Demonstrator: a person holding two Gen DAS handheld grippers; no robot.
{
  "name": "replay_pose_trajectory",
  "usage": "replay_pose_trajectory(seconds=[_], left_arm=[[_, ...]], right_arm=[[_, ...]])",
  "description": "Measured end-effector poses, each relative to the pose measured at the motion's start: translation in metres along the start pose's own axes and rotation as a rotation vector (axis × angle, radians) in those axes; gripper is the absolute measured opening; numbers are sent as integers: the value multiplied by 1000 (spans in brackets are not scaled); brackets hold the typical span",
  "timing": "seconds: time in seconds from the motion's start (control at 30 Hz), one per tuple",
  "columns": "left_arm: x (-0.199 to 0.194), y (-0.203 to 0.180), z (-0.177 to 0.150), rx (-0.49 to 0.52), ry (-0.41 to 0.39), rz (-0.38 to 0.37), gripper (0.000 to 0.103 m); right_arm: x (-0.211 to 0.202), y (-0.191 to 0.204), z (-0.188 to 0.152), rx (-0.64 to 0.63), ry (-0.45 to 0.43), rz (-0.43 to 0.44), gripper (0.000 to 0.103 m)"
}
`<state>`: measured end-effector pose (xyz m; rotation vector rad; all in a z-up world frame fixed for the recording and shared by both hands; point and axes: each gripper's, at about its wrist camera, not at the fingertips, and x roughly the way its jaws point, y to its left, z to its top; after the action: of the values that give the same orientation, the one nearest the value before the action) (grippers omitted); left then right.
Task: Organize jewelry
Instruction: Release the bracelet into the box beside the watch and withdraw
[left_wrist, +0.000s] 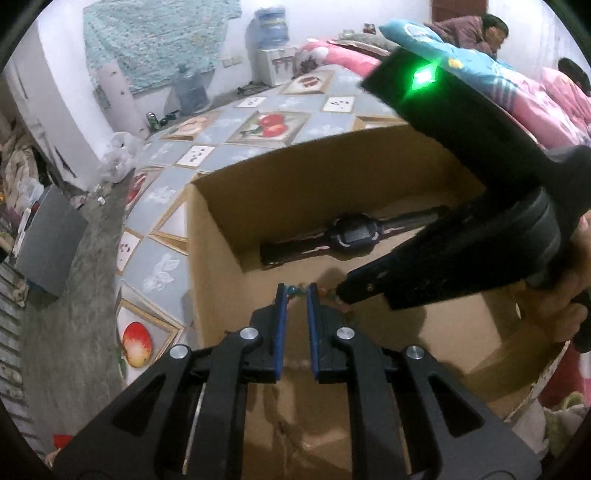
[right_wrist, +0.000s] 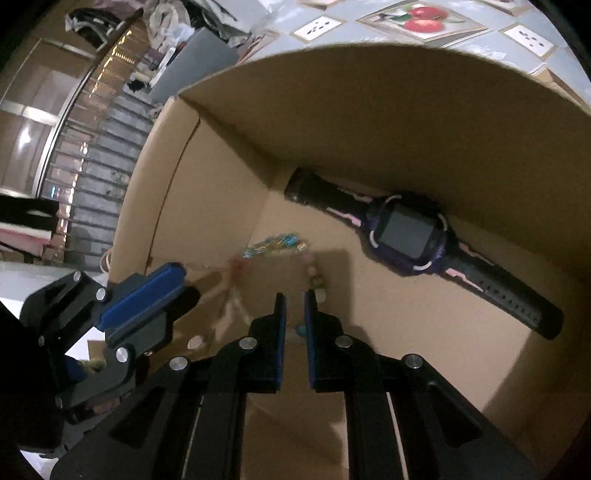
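Both tongs reach down into an open cardboard box (left_wrist: 221, 236) that stands on a desk (left_wrist: 207, 136) covered with a fruit-pattern cloth.

In the left wrist view, the left tongs (left_wrist: 295, 290) have a narrow gap between the blue pads, and a small bead of the bracelet (left_wrist: 293, 291) shows at the tips. Whether the pads really press on it I cannot tell.

The right tongs (right_wrist: 294, 295) are also nearly closed. A bracelet (right_wrist: 273, 242) of coloured beads lies blurred on the box floor, at about 11 o'clock from these tips; some beads are just beside the right pad, but a grip is not clear.

A dark purple watch (right_wrist: 406, 236) lies flat along the far wall of the box, at 2 o'clock from the right tongs.
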<state>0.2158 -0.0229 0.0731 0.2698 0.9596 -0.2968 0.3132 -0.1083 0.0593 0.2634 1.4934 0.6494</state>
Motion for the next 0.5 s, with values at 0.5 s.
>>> replay_pose_trajectory(seconds=[0.5], left_arm=[[-134, -9, -110, -118, -359, -189, 24]], right_arm=[[-147, 16, -198, -258, -487, 67, 19]])
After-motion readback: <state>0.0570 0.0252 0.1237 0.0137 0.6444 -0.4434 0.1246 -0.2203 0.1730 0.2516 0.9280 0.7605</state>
